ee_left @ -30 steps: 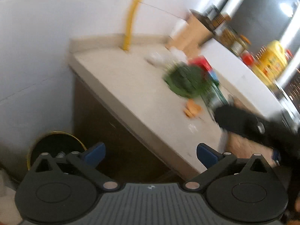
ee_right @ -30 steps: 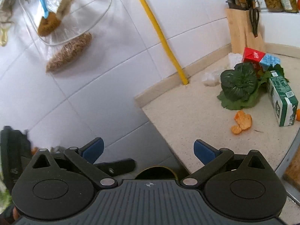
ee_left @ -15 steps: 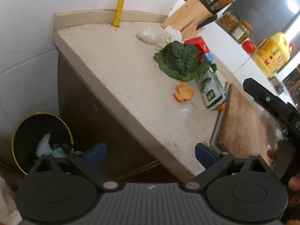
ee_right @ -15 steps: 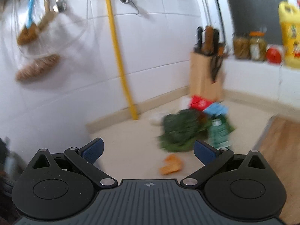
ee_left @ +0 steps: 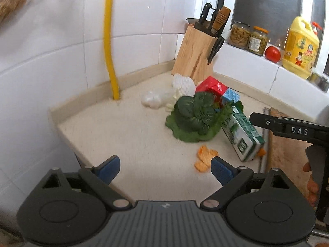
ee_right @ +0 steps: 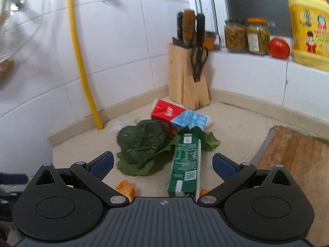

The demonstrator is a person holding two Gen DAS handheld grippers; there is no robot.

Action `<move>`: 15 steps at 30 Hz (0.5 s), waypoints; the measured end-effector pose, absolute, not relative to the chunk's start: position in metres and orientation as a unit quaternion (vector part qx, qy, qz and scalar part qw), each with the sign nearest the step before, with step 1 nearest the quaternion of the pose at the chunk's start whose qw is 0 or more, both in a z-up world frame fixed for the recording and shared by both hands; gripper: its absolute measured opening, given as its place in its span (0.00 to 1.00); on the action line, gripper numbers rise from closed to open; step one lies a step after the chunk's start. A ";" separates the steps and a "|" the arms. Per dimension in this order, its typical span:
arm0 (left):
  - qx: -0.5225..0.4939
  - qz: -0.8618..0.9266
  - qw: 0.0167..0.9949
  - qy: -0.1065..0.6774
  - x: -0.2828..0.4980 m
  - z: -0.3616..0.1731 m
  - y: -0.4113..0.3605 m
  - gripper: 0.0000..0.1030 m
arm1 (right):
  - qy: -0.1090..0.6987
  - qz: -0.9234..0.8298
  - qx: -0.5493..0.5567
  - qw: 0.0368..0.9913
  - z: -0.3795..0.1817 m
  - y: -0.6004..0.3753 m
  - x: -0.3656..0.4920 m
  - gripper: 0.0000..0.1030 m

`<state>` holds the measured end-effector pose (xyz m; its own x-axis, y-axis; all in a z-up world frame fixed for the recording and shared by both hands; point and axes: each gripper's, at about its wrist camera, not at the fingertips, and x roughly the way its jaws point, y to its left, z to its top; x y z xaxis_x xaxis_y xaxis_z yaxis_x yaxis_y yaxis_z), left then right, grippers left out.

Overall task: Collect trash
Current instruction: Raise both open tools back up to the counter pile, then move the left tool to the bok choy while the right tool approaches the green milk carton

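Observation:
Trash lies on the beige counter [ee_left: 127, 131]: a green milk carton [ee_left: 242, 135] [ee_right: 185, 164], a red-and-blue carton [ee_left: 216, 88] [ee_right: 176, 113], leafy greens [ee_left: 195, 115] [ee_right: 141, 146], orange peel [ee_left: 204, 158] [ee_right: 125, 187] and crumpled white plastic and foam netting [ee_left: 164, 96]. My left gripper [ee_left: 165, 169] is open and empty, above the counter's front edge, the peel just ahead of its right finger. My right gripper [ee_right: 162, 162] is open and empty, the green carton lying between its fingers. One of its fingers also shows in the left wrist view [ee_left: 287, 125].
A wooden knife block [ee_left: 197, 55] [ee_right: 187, 76] stands in the corner. A yellow pipe [ee_left: 110, 41] [ee_right: 82, 57] runs down the tiled wall. Jars, a tomato [ee_right: 278, 48] and a yellow oil jug [ee_right: 308, 26] stand on the sill. A wooden cutting board [ee_right: 298, 164] lies at right.
Both grippers have swung from the bin and the counter's side toward the trash on the counter. The bin has left the view. The right gripper now straddles the green carton.

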<state>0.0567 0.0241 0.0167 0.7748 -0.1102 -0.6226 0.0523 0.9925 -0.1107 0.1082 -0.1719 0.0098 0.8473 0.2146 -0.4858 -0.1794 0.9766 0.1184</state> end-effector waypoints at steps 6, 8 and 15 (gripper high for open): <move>-0.016 -0.059 0.943 0.326 0.086 0.018 0.009 0.88 | 0.272 0.096 0.027 0.957 0.001 -0.178 0.131 1.00; -0.006 -0.075 0.943 0.324 0.099 0.017 0.003 0.88 | 0.278 0.092 0.028 0.956 -0.001 -0.179 0.137 1.00; -0.037 -0.130 0.931 0.339 0.150 0.014 0.001 0.88 | 0.302 0.083 0.051 0.948 -0.007 -0.178 0.153 0.99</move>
